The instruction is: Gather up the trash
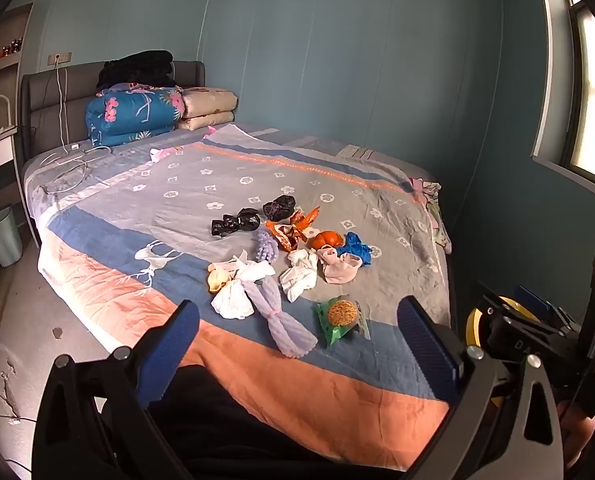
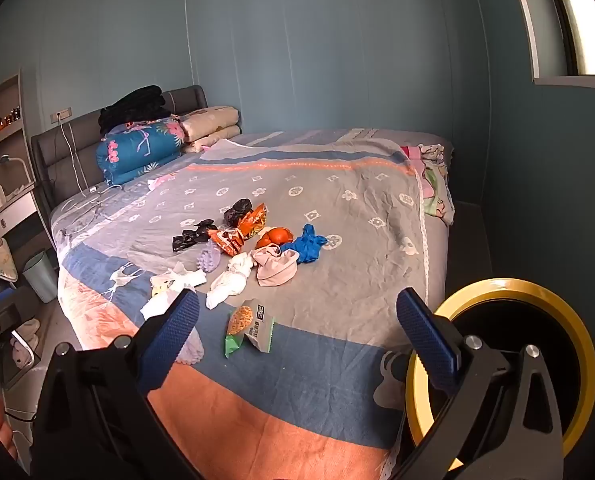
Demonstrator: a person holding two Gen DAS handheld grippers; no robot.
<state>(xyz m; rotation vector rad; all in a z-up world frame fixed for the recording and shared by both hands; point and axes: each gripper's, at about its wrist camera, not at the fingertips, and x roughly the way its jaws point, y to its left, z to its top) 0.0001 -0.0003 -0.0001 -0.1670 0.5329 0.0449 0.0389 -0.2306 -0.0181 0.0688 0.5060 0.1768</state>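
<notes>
A heap of trash lies mid-bed on the patterned bedspread: black plastic bags, orange snack wrappers, an orange round fruit, a blue glove, a pink cloth, white tissues, a purple foam net and a green snack packet. My left gripper hovers open over the bed's near edge, short of the heap. My right gripper is open too, with nothing between its fingers. A yellow-rimmed black bin stands just right of it.
Folded quilts and black clothes are piled at the grey headboard. A white charging cable trails over the bed's far left. A pale green waste bin stands on the floor at the left, below a desk. A window is at the right.
</notes>
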